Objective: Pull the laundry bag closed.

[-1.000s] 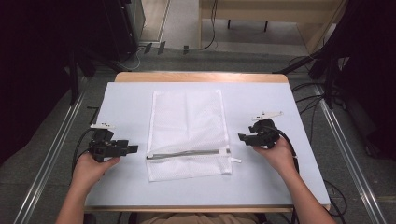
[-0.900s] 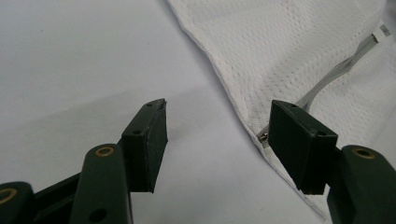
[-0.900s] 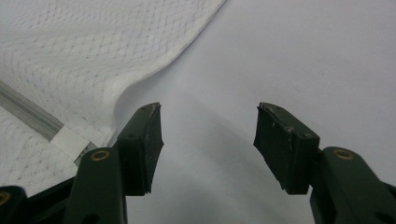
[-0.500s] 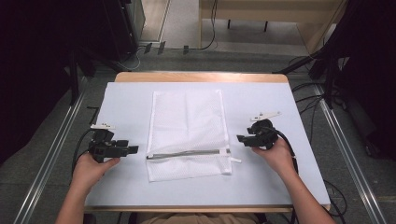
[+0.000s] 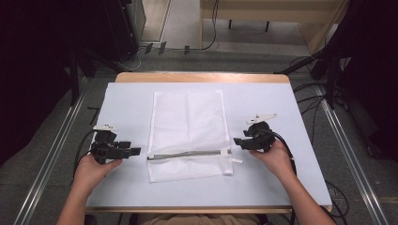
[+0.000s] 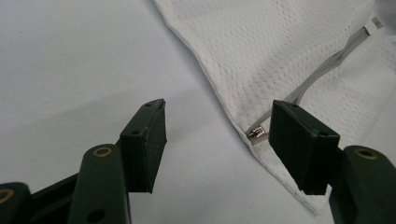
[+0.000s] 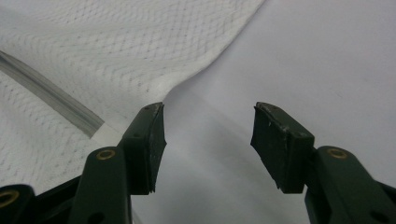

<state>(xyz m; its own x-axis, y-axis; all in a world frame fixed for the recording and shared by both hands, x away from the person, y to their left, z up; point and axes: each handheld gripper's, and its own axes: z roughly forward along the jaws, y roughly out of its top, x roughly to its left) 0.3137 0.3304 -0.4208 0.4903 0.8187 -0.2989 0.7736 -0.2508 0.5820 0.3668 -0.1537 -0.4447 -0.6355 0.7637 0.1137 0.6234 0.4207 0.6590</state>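
Observation:
A white mesh laundry bag [image 5: 187, 126] lies flat in the middle of the table, with a grey zipper [image 5: 185, 153] running across its near part. My left gripper [image 5: 136, 151] rests just left of the bag and is open. Between its jaws I see bare table, the bag's edge [image 6: 219, 93] and the metal zipper pull [image 6: 256, 134] close to the right jaw. My right gripper [image 5: 236, 141] sits just right of the bag, open, its jaws over bare table [image 7: 208, 109]. The bag's corner [image 7: 93, 51] and the zipper end [image 7: 51, 95] lie beside its left jaw.
The table [image 5: 281, 187] has a pale cover and a wooden rim at the far edge. Cables trail from both grippers off the table's sides. Metal floor rails run along both sides, and dark equipment stands at the back left and right.
My right gripper has edged slightly left, toward the bag's right edge. The left gripper and the bag have stayed put.

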